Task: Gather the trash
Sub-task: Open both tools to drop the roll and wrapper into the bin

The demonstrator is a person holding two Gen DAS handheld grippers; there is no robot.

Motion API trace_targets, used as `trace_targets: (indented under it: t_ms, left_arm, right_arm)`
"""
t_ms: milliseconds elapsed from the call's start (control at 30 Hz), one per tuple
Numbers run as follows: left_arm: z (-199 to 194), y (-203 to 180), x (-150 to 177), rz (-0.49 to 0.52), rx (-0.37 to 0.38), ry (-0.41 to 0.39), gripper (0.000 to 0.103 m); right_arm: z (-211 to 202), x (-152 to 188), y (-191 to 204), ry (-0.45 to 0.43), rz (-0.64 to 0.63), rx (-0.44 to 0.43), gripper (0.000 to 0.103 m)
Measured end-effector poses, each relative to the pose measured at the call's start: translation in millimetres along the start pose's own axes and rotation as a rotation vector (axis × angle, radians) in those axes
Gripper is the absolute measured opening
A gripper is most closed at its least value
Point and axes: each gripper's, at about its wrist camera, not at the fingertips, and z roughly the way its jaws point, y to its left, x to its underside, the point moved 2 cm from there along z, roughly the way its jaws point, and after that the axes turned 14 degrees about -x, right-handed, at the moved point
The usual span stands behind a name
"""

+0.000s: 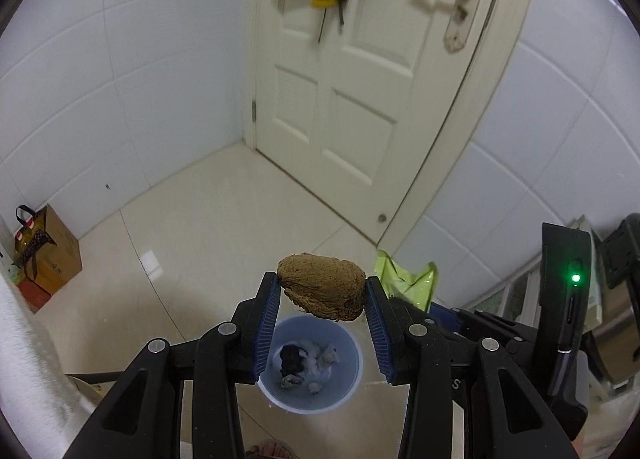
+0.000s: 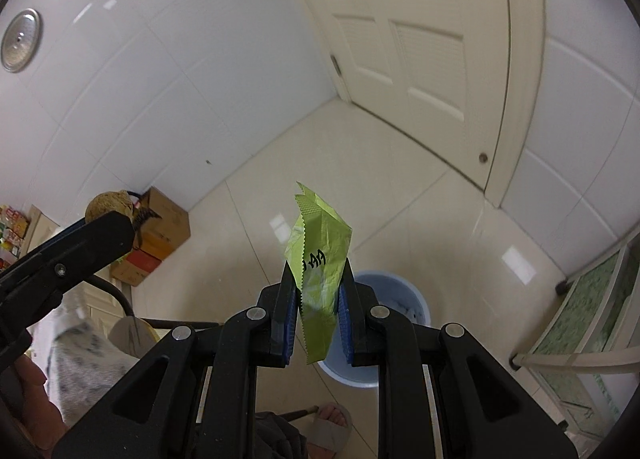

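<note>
My left gripper (image 1: 321, 287) is shut on a brown fibrous husk-like lump (image 1: 320, 285), held in the air above a light blue trash bin (image 1: 352, 375) that holds crumpled paper and dark scraps. My right gripper (image 2: 318, 279) is shut on a crumpled green wrapper (image 2: 318, 255), held above the near rim of the same bin (image 2: 404, 299). The wrapper also shows in the left wrist view (image 1: 404, 279), and the lump in the right wrist view (image 2: 108, 205).
A white door (image 1: 340, 79) stands ahead with blue and yellow items hanging on it. Cardboard boxes and a gift bag (image 1: 44, 255) sit by the left wall. A green-patterned glass panel in a frame (image 2: 580, 299) is at the right. A sandalled foot (image 2: 328, 423) is below.
</note>
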Motion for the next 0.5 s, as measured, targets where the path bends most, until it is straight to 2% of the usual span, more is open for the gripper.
trace_targets:
  t_ms: [233, 267, 300, 333, 367, 400, 433, 500]
  left_arm:
    - [47, -14, -12, 0.025, 0.02, 0.083, 0.041]
    - [53, -16, -16, 0.037, 0.021, 0.098, 0.049]
    - [59, -18, -19, 0.045, 0.024, 0.111, 0.061]
    - [63, -18, -21, 0.049, 0.017, 0.115, 0.068]
    - [65, -18, -23, 0.052, 0.007, 0.113, 0.079]
    - [67, -19, -25, 0.055, -0.001, 0.11, 0.085]
    - [69, -19, -26, 0.057, -0.011, 0.107, 0.087]
    - [69, -19, -27, 0.053, -0.034, 0.106, 0.094]
  right_arm:
    - [24, 7, -16, 0.058, 0.033, 0.031, 0.02]
    - [26, 7, -20, 0.064, 0.041, 0.037, 0.02]
    - [28, 9, -21, 0.068, 0.046, 0.04, 0.021]
    - [30, 10, -23, 0.074, 0.05, 0.044, 0.026]
    - [31, 11, -25, 0.077, 0.057, 0.05, 0.031]
    - [32, 12, -27, 0.077, 0.064, 0.053, 0.045]
    - [33, 13, -29, 0.074, 0.07, 0.054, 0.06]
    - [33, 14, -30, 0.066, 0.078, 0.056, 0.075]
